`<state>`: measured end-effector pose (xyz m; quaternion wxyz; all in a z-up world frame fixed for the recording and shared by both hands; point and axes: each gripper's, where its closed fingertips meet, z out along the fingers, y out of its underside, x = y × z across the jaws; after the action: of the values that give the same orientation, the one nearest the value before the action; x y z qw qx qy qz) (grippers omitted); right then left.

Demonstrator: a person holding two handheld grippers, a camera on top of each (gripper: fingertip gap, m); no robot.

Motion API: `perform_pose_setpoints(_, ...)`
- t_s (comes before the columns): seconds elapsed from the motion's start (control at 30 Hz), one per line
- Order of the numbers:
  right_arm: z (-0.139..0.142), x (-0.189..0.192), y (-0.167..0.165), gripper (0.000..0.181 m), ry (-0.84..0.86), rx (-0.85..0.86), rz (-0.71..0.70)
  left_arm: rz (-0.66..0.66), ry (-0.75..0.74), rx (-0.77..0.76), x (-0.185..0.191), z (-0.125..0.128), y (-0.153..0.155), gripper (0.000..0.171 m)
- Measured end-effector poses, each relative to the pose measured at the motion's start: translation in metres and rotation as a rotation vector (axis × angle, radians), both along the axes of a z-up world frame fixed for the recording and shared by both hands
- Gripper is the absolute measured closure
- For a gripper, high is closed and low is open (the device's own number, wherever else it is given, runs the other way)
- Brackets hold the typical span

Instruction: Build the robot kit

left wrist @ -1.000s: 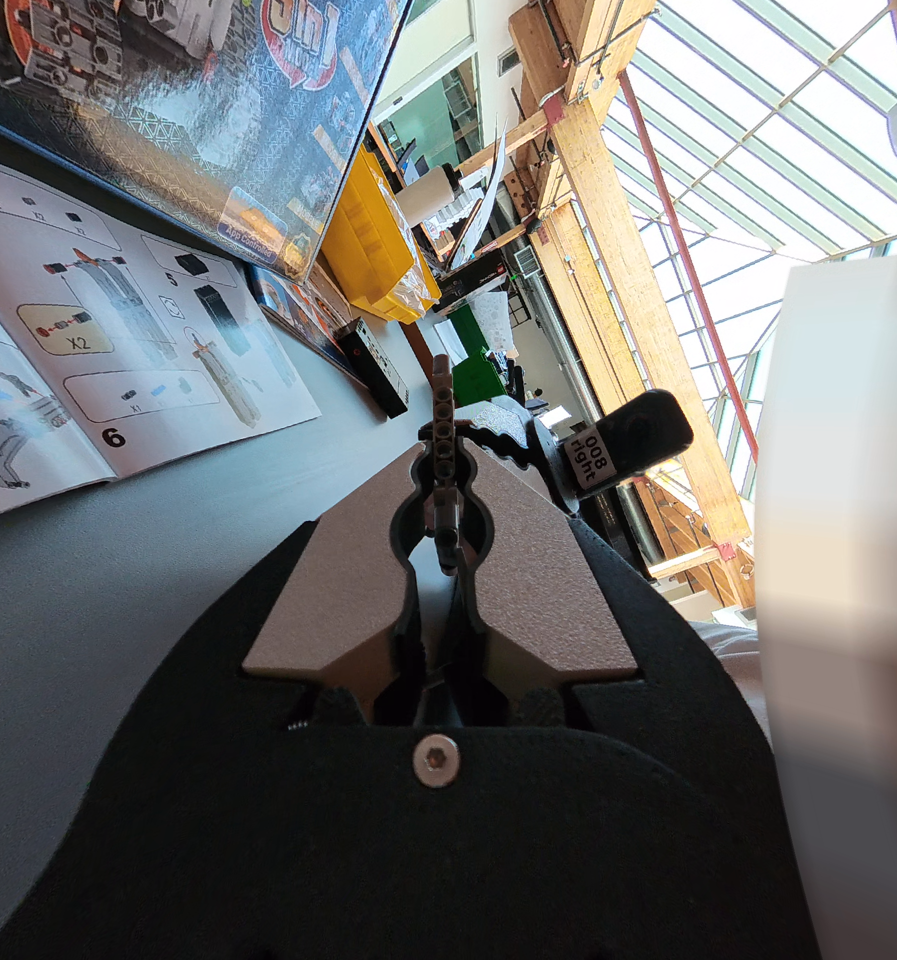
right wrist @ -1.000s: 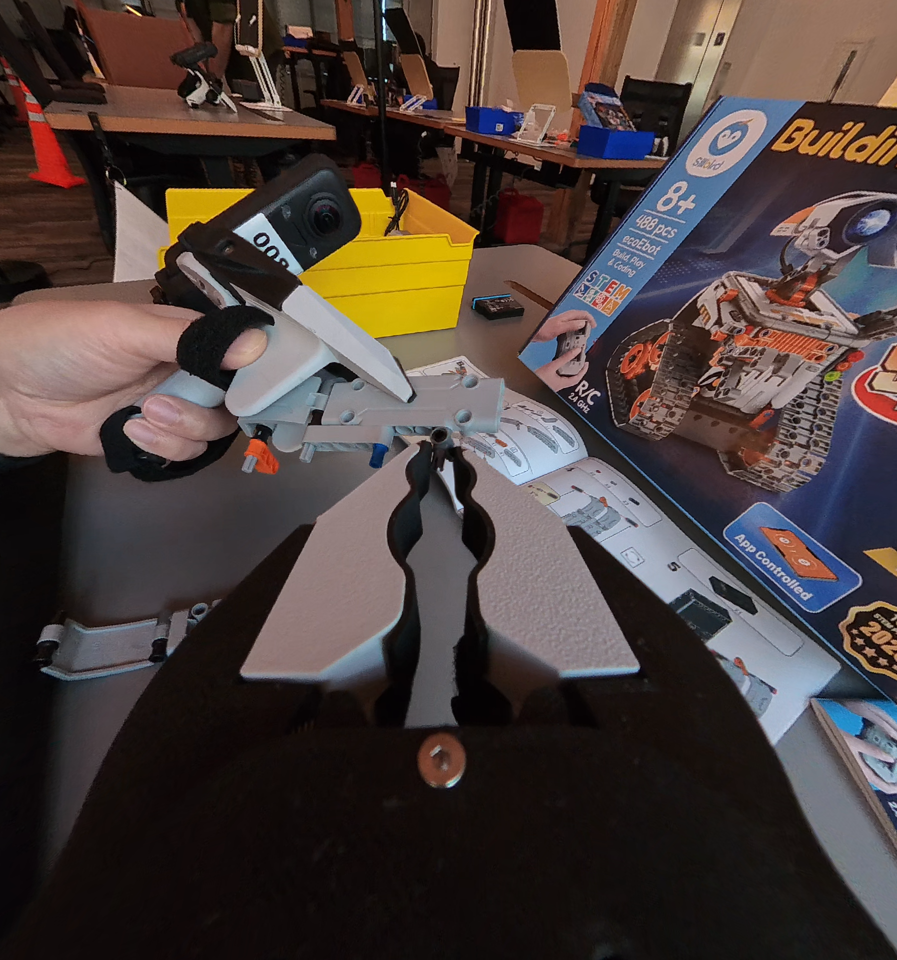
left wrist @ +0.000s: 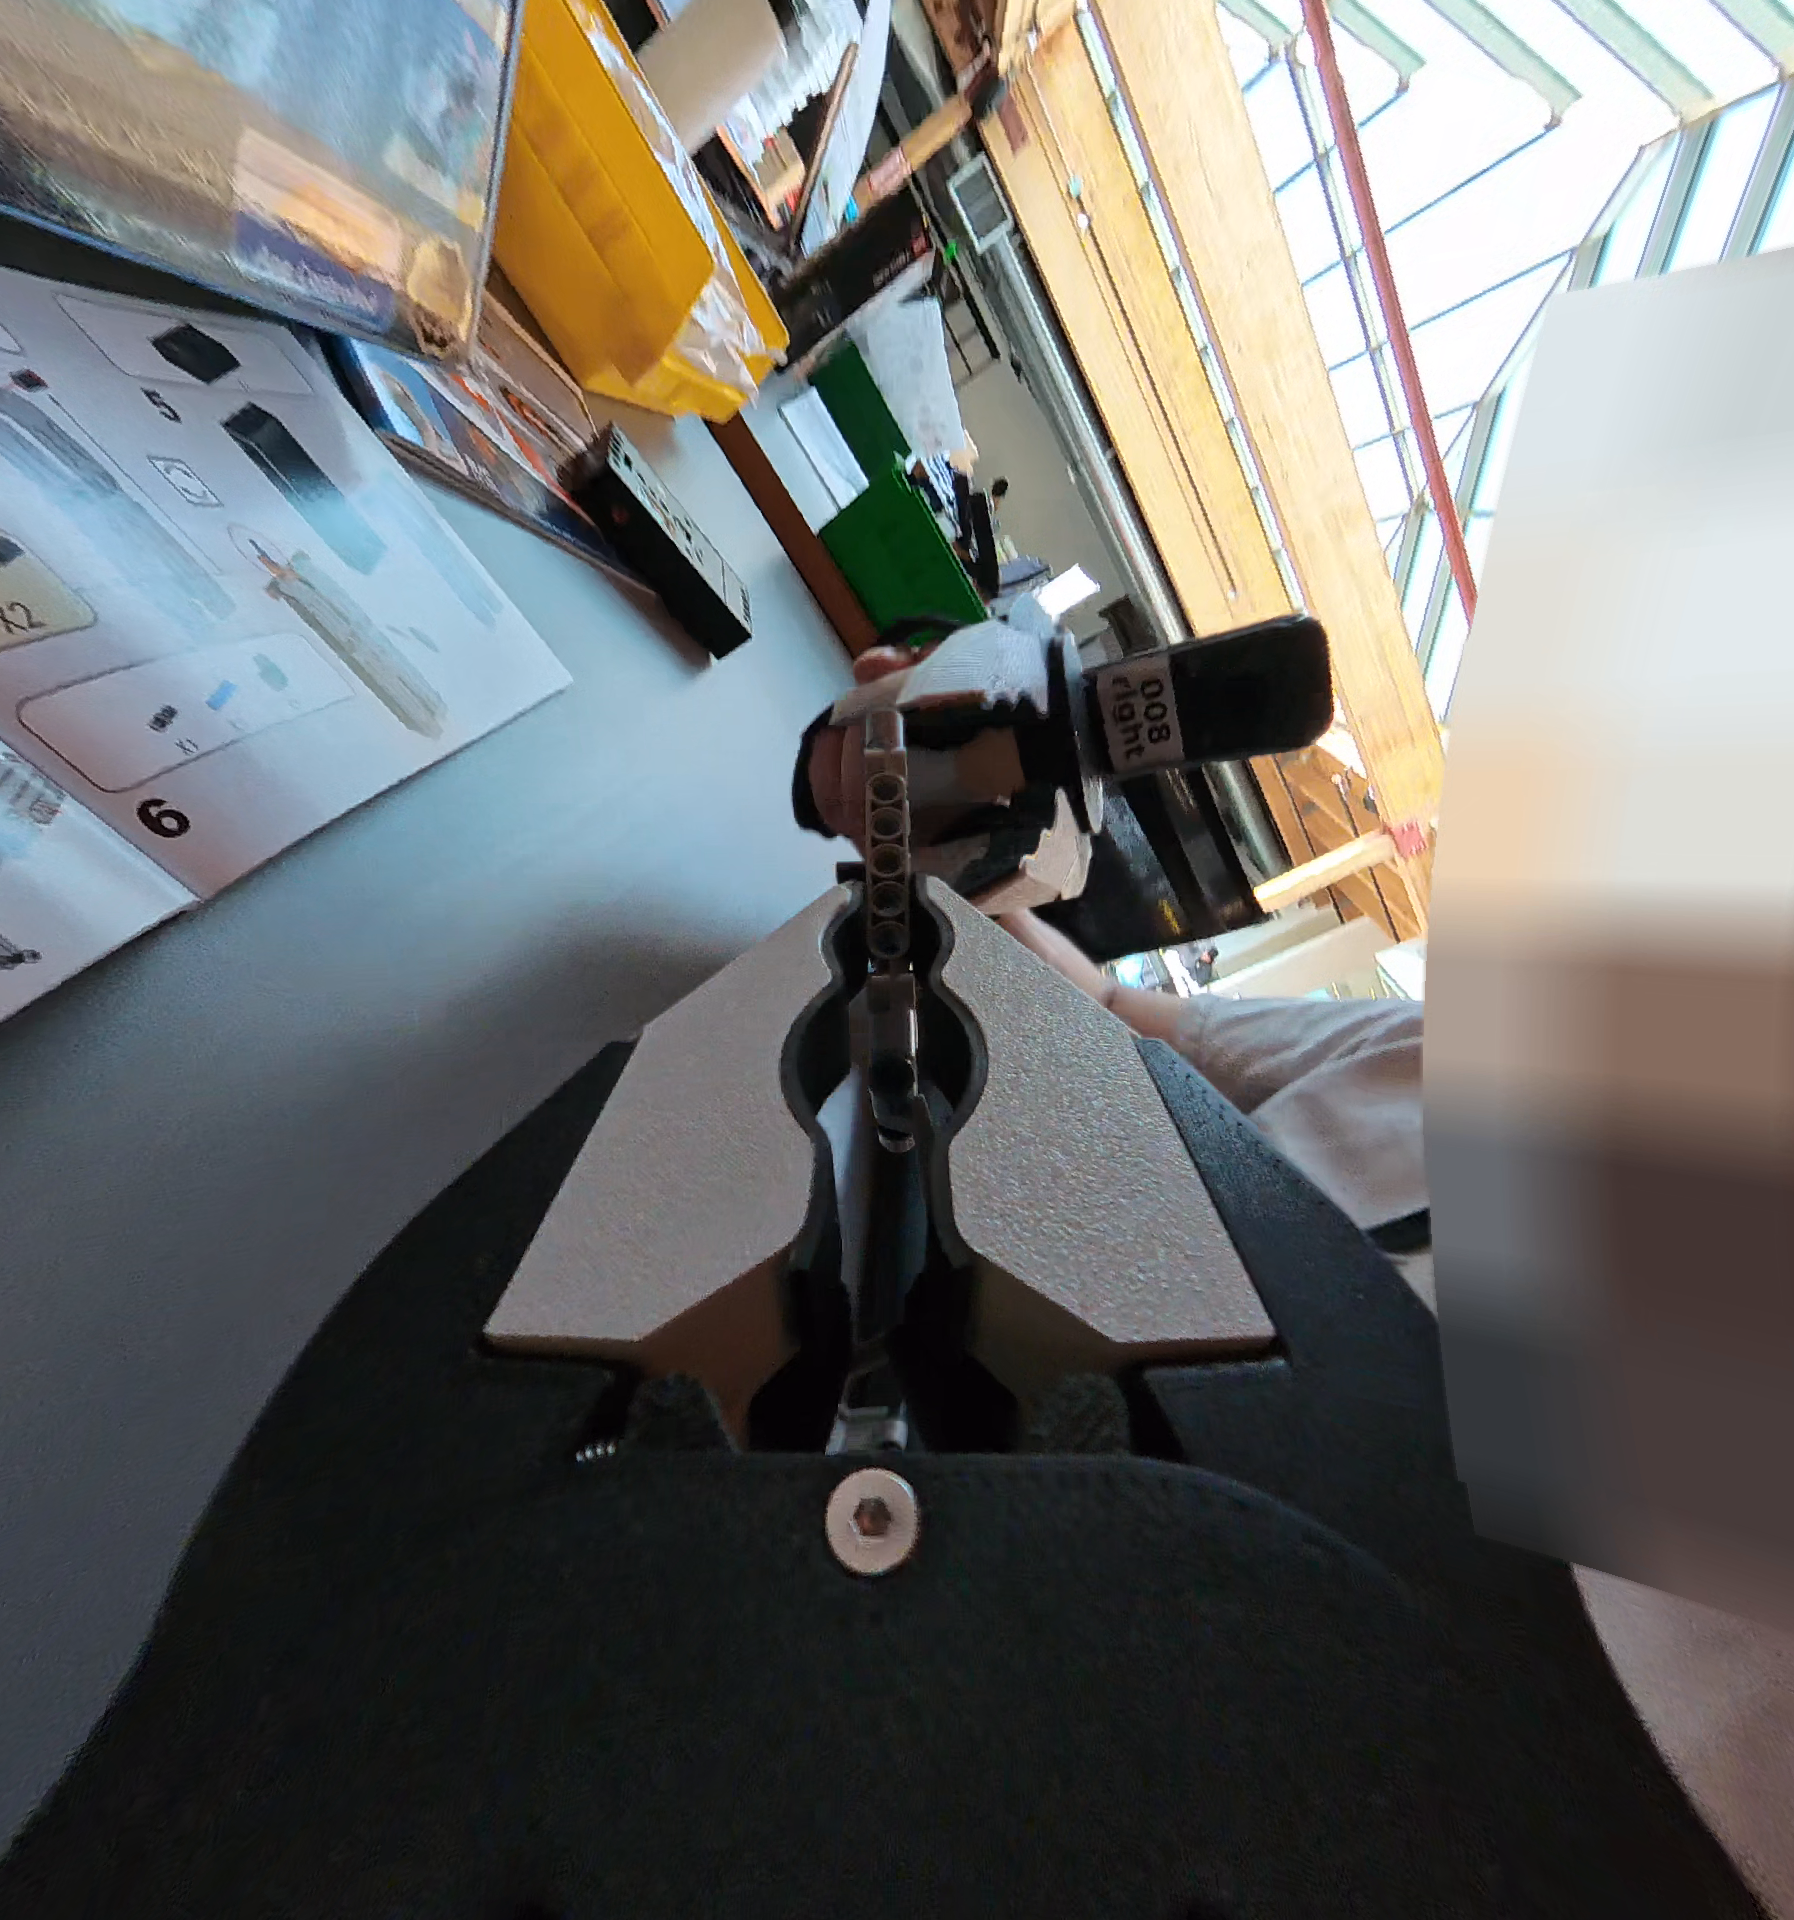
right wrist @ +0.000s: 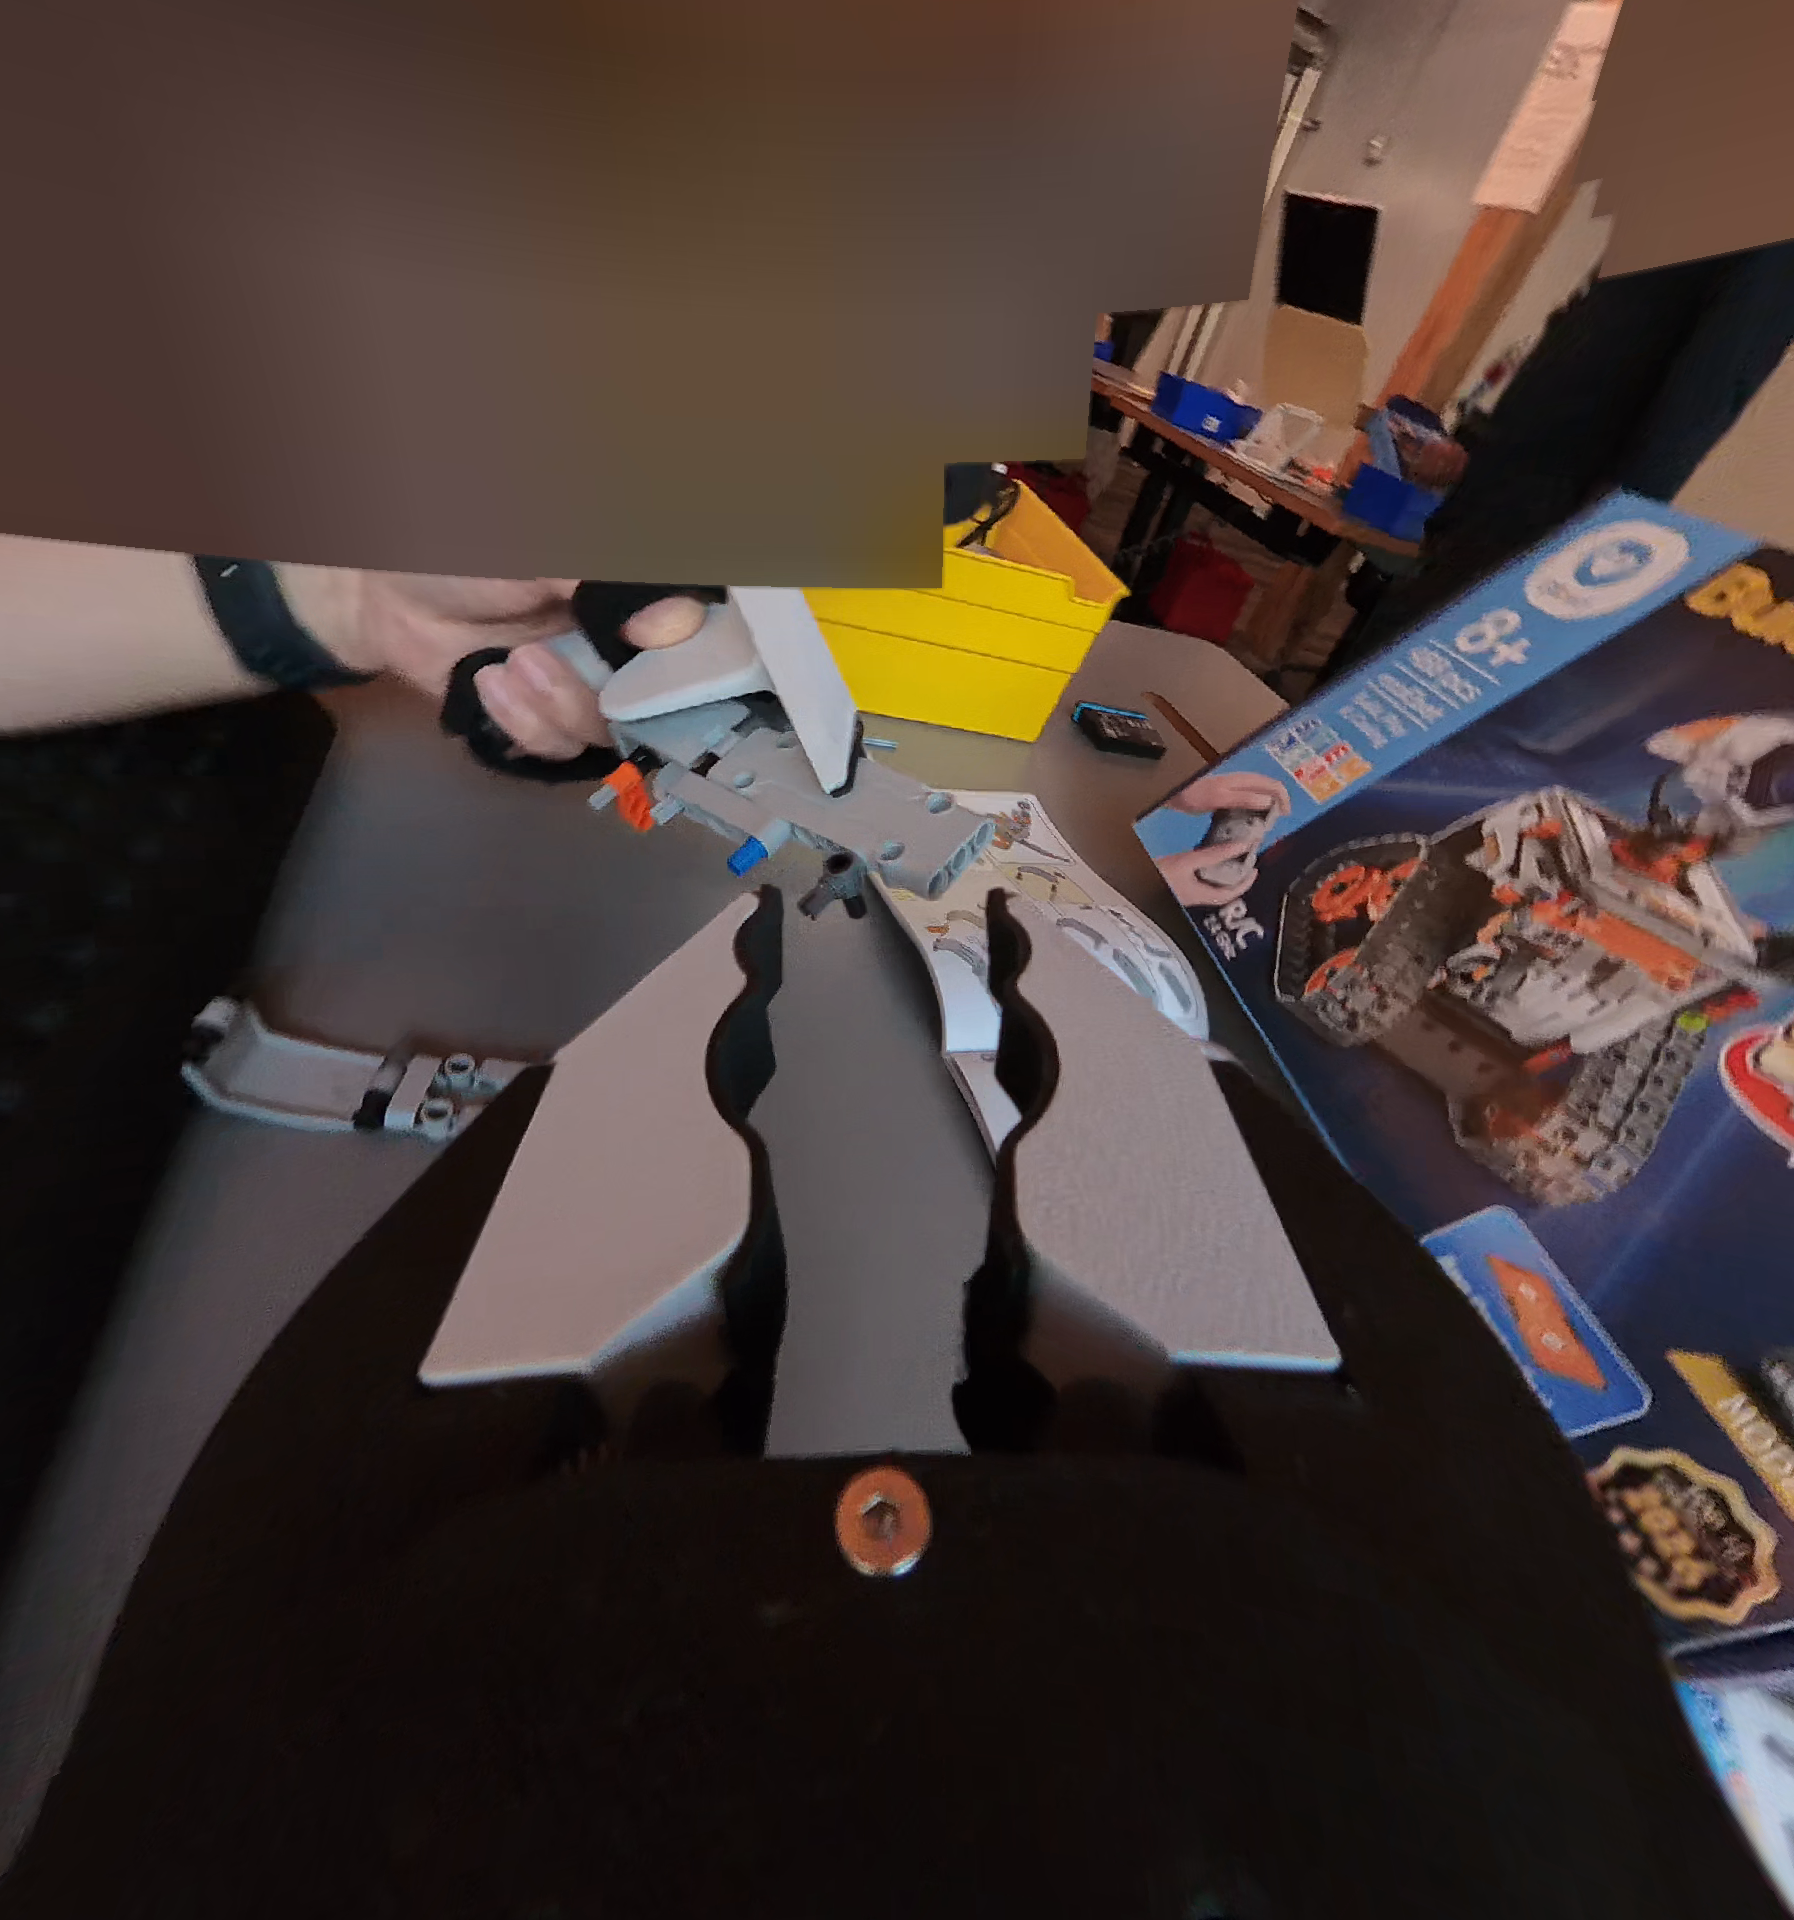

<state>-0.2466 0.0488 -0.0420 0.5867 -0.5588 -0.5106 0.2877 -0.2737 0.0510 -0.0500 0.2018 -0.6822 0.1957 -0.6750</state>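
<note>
Since the earlier frame the right gripper [right wrist: 877,914] has released and drawn back, its jaws now standing wide apart just short of the small dark connector [right wrist: 837,879] under the grey brick assembly [right wrist: 820,805]. The left gripper [left wrist: 885,914] remains clamped on that assembly, held tilted above the grey table [right wrist: 477,935] by a hand [right wrist: 519,675]. The instruction booklet [right wrist: 1028,883] and the toy box [right wrist: 1558,935] lie beyond.
</note>
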Motion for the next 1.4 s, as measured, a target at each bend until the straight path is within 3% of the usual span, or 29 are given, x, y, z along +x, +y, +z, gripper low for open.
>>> perform_pose_setpoints(0.17, -0.004, 0.0, -0.014, 0.139, -0.085, 0.125, 0.072, -0.111, 0.005, 0.001, -0.005, -0.004, -0.013, 0.167)
perform_pose_setpoints(0.5, -0.012, -0.01, -0.028, 0.138, -0.142, 0.199, 0.119, -0.162, 0.068, 0.101, 0.002, -0.004, -0.027, 0.166)
perform_pose_setpoints(0.7, -0.014, -0.01, -0.026, 0.138, -0.152, 0.2, 0.11, -0.169, 0.073, 0.047, 0.003, -0.007, -0.028, 0.166)
perform_pose_setpoints(1.13, -0.039, -0.012, -0.02, 0.137, -0.237, 0.13, 0.118, -0.152, 0.064, -0.247, 0.003, -0.029, -0.024, 0.167)
perform_pose_setpoints(1.4, -0.052, -0.014, -0.016, 0.137, -0.252, 0.076, 0.128, -0.128, 0.128, -0.261, 0.001, -0.041, -0.021, 0.167)
